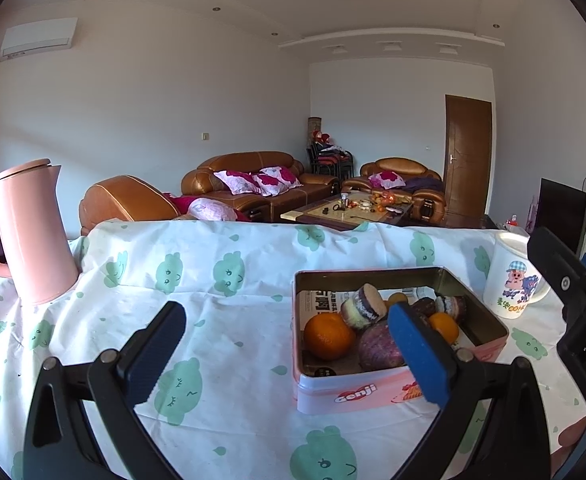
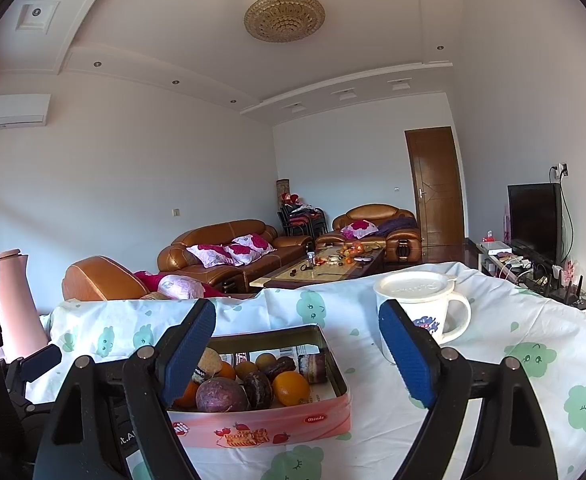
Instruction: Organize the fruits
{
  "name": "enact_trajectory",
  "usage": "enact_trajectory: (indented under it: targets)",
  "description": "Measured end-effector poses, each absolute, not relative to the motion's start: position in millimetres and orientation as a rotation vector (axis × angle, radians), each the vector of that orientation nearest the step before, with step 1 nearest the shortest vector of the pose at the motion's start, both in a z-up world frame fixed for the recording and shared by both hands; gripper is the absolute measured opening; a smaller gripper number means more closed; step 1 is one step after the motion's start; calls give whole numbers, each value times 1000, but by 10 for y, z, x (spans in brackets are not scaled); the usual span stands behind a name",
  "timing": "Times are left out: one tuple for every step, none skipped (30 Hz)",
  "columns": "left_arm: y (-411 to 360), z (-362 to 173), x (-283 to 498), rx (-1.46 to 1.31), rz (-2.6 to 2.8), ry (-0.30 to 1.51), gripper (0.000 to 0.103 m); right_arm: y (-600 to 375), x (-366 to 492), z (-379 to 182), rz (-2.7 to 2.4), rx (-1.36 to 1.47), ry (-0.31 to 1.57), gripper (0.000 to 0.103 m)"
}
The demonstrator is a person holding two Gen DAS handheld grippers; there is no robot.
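A pink tin box [image 1: 373,394] sits on the table and holds oranges [image 1: 328,336], a purple passion fruit [image 1: 379,346], round cakes [image 1: 363,306] and dark pieces. The same tin [image 2: 261,426] shows in the right wrist view with an orange [image 2: 291,389] and the passion fruit [image 2: 221,395]. My left gripper [image 1: 289,354] is open and empty, above the cloth to the left front of the tin. My right gripper [image 2: 299,354] is open and empty, above the tin's right side. The right gripper's body also shows at the left wrist view's right edge [image 1: 573,300].
A pink kettle [image 1: 29,236] stands at the table's far left. A white lidded mug [image 2: 421,308] stands right of the tin, also seen in the left wrist view [image 1: 513,276]. A white cloth with green prints [image 1: 221,272] covers the table. Sofas and a coffee table lie beyond.
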State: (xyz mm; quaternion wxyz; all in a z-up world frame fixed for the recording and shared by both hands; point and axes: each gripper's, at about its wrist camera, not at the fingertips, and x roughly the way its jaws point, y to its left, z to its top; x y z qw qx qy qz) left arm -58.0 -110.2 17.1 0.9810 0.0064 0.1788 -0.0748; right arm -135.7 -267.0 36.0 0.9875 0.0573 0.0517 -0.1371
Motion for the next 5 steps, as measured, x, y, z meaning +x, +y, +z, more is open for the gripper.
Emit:
enact_trajectory:
  targets:
    - [-1107,168,-578,14,-149,361,103,-2670,-1357,360,-275,115,104,85]
    - [-1111,167,-574,15,-146,363,103,-2670,-1356,360,-275,115,104,85]
    - [-1104,165,-567,15,-143,365,103,-2670,-1356,360,-276,115,104,85]
    - [-1114,162,-565,15,-143,367,103,-2672,-1355,359,-276,114,105,85]
    - [-1120,161,-564,15,-144,369,103,-2672,-1356,358,-277,115,105,85]
